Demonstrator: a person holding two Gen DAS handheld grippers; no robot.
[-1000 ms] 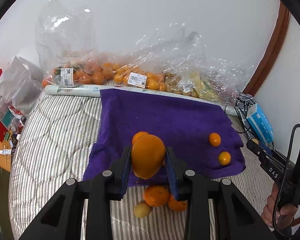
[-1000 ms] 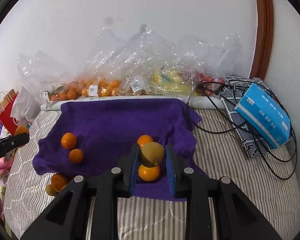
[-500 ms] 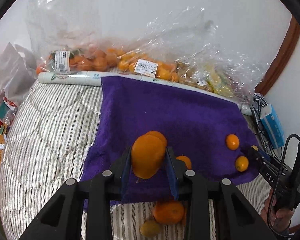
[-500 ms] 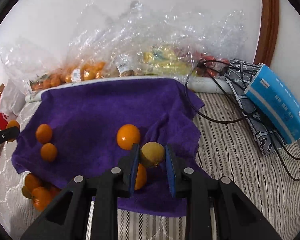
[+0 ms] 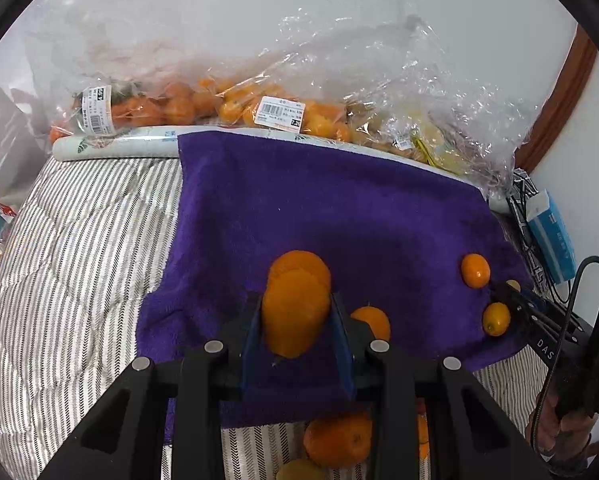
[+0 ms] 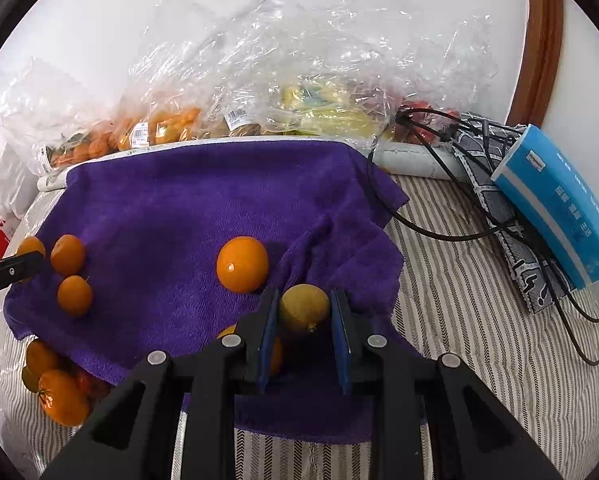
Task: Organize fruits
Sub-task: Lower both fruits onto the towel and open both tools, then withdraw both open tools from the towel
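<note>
My left gripper (image 5: 295,316) is shut on a large orange (image 5: 295,316) over the near part of the purple towel (image 5: 319,208). Another orange (image 5: 299,262) lies just behind it and one (image 5: 373,320) to its right. My right gripper (image 6: 304,312) is shut on a yellow-green citrus (image 6: 304,308) over the towel's (image 6: 179,216) right front, by a fold. An orange (image 6: 242,264) lies left of it, and one (image 6: 275,354) is partly hidden under the left finger. Two small oranges (image 6: 69,272) lie at the towel's left.
Clear plastic bags of fruit (image 5: 259,108) line the wall behind the towel. More oranges (image 6: 55,388) lie on the striped bedding (image 6: 479,360) off the towel's near left corner. Black cables (image 6: 439,232) and a blue tissue pack (image 6: 555,204) lie to the right.
Both grippers have moved forward and lower over the towel, each still holding its fruit. The loose oranges on the bedding have slid toward the bottom of the left view.
</note>
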